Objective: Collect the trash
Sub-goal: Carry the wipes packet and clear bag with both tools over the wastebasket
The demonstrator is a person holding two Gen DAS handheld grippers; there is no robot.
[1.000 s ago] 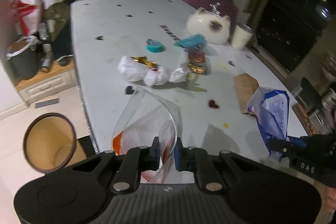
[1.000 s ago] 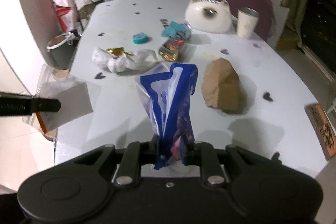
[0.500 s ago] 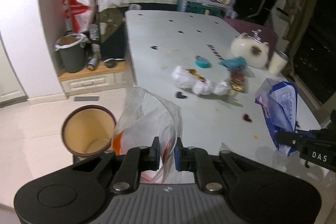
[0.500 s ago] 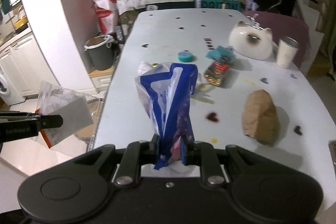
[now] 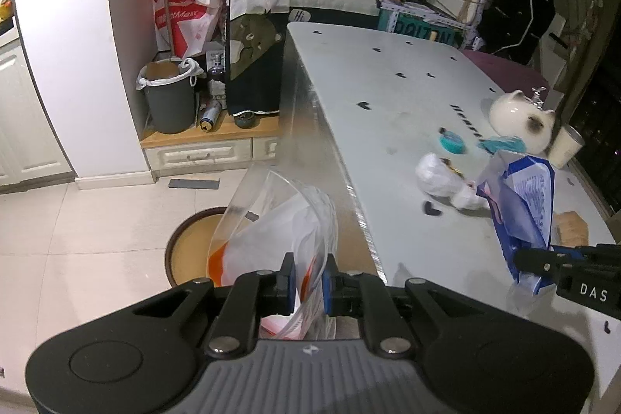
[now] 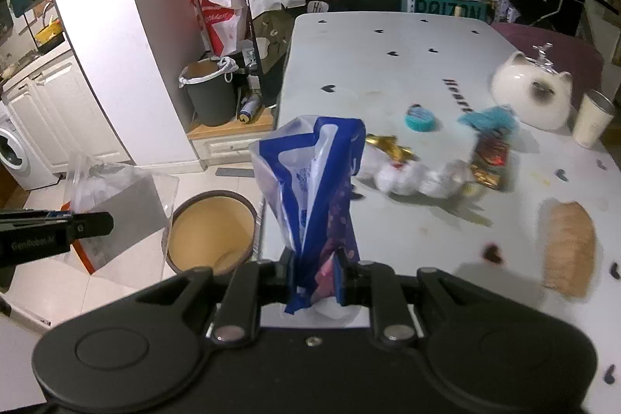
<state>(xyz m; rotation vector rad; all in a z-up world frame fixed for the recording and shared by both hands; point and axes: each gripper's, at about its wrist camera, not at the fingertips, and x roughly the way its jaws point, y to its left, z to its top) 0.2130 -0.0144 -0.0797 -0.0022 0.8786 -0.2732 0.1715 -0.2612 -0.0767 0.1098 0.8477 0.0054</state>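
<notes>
Trash is split between two grips and the table: the left gripper (image 5: pixel 306 284) is clamped on a clear bag (image 5: pixel 271 220) with an orange corner, held off the table's edge above the round bin (image 5: pixel 190 251) on the floor, while the right gripper (image 6: pixel 315 276) pinches a blue bag (image 6: pixel 314 189) by its crumpled lower end, over the table (image 6: pixel 388 72) near its edge. More litter, white tissues (image 6: pixel 403 177), gold wrappers (image 6: pixel 390 144) and a brown paper wad (image 6: pixel 568 249), lies further along the tabletop. The risks look plain: both bags are thin and slick and held by a narrow pinch, so either could slide out early and miss the bin. The clear bag flares wide and could catch the rim and hang there. The blue bag sits beside the bin, not above it, so letting go now would likely drop it on the table or floor.
</notes>
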